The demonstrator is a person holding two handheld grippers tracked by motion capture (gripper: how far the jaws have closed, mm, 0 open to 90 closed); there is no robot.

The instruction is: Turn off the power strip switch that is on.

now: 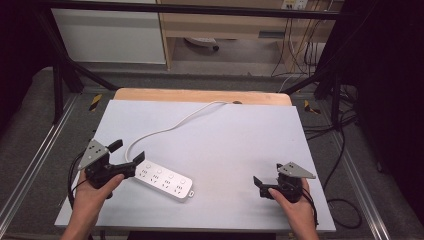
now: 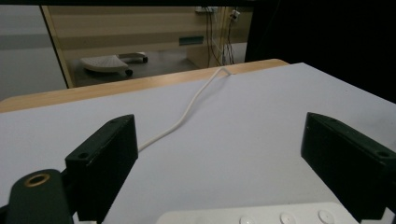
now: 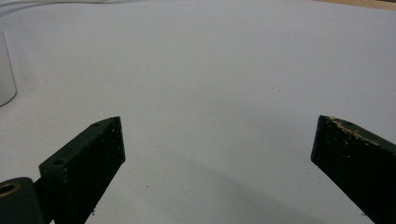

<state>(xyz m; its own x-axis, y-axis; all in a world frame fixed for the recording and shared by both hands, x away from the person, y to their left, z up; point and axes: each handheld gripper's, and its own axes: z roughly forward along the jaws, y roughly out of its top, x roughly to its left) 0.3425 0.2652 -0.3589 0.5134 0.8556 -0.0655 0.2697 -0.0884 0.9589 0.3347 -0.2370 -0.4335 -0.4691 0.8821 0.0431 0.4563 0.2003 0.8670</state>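
High view. Left tool point(image 1: 129, 151): jaws spread wide, holding nothing; one jaw tip sits at the near-left end of the power strip point(image 1: 163, 179), contact hard to judge. Power strip: white, lying flat and slantwise on the left half of the counter point(image 1: 240, 140), its white cable point(image 1: 172, 126) curving off to the far edge. Right tool point(image 1: 265, 181): held in the person's right hand point(image 1: 295, 205) on the right half of the counter, well apart from the strip; its jaws are too small here to judge. Counter: pale grey sheet over a wooden top, black frame around it, grey floor, pale cabinets behind.

Left gripper view. Left tool point(image 2: 219, 154): two black jaws wide apart, empty. The power strip point(image 2: 261, 215) shows between them at the bottom edge, cut off, only a few raised buttons visible. The cable point(image 2: 187, 109) runs away toward the wooden rim.

Right gripper view. Right tool point(image 3: 217, 149): jaws wide apart, nothing between them, pale specks on the jaw faces. Bare counter point(image 3: 210, 70) ahead; a white rounded object point(image 3: 5, 74) is cut off at the left edge, not identifiable.
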